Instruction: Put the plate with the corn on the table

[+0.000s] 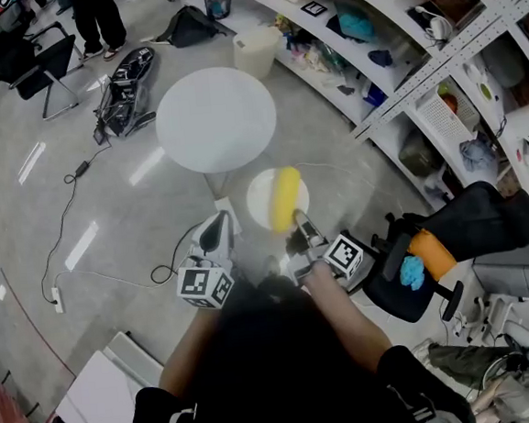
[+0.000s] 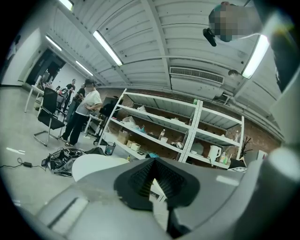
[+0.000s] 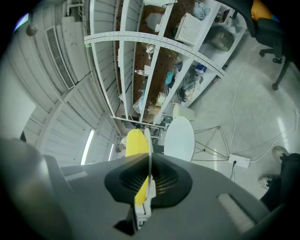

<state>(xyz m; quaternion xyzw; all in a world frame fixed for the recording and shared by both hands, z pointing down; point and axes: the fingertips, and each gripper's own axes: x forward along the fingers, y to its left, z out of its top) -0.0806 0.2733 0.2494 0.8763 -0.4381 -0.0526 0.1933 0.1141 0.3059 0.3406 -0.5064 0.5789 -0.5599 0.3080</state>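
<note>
A round white table [image 1: 215, 118] stands ahead of me on the grey floor. A white plate [image 1: 261, 197] carrying a yellow corn cob [image 1: 287, 197] hangs in the air just before the table's near edge. My right gripper [image 1: 300, 230] is shut on the plate's near rim. In the right gripper view the plate [image 3: 149, 150] shows edge-on between the jaws of the right gripper [image 3: 149, 176], with the corn [image 3: 136, 143] on its left and the table [image 3: 179, 139] beyond. My left gripper [image 1: 218, 223] is beside the plate, shut and holding nothing; its tips [image 2: 152, 161] meet.
Long metal shelves [image 1: 398, 56] full of items run along the right. A black office chair [image 1: 434, 256] with orange and blue things is at my right. A black bag [image 1: 124, 80], cables, a bin [image 1: 218, 0] and a standing person [image 1: 98, 18] lie beyond the table.
</note>
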